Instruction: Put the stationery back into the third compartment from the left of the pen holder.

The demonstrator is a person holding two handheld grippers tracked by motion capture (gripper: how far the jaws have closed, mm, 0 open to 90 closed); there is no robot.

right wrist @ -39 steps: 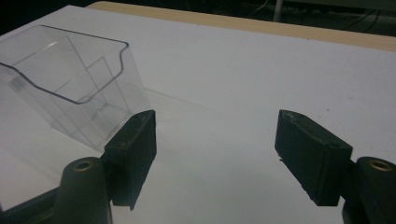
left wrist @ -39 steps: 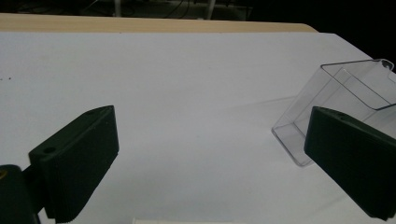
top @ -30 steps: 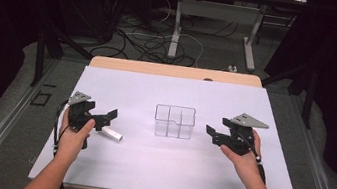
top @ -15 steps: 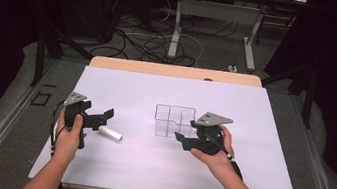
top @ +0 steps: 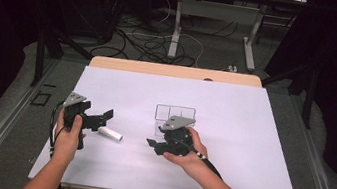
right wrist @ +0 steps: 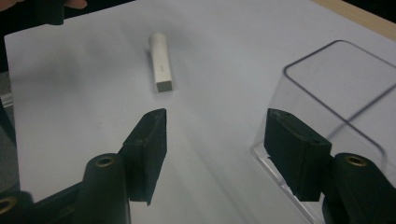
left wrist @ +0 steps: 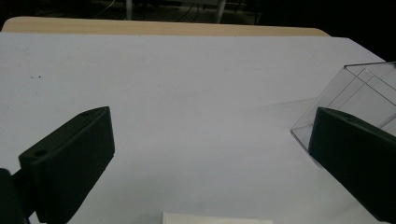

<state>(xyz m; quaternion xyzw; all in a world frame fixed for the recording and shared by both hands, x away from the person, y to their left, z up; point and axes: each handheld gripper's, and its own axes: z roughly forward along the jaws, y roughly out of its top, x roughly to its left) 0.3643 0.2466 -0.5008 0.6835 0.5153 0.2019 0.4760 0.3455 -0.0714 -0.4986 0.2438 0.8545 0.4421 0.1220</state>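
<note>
A short white bar [top: 110,133] [right wrist: 161,63] lies on the white sheet, its near end at the bottom edge of the left gripper view [left wrist: 217,218]. My left gripper [top: 103,120] [left wrist: 212,126] hovers just left of it, jaws wide open and nothing between them. A clear plastic box [top: 175,114] [left wrist: 359,98] [right wrist: 336,93] stands at mid-table. My right gripper [top: 152,146] [right wrist: 217,123] is in front of the box, pointing left toward the bar. It is open, and its jaws have just been closing with nothing between them.
The white sheet [top: 251,137] covers a wooden table whose far edge [top: 175,70] shows beyond it. Table legs and loose cables [top: 164,43] lie on the floor behind. The left hand's gripper [right wrist: 46,9] shows at the top left of the right gripper view.
My right gripper has moved left, from right of the clear box to in front of it. The left gripper, the bar and the box have stayed in place.
</note>
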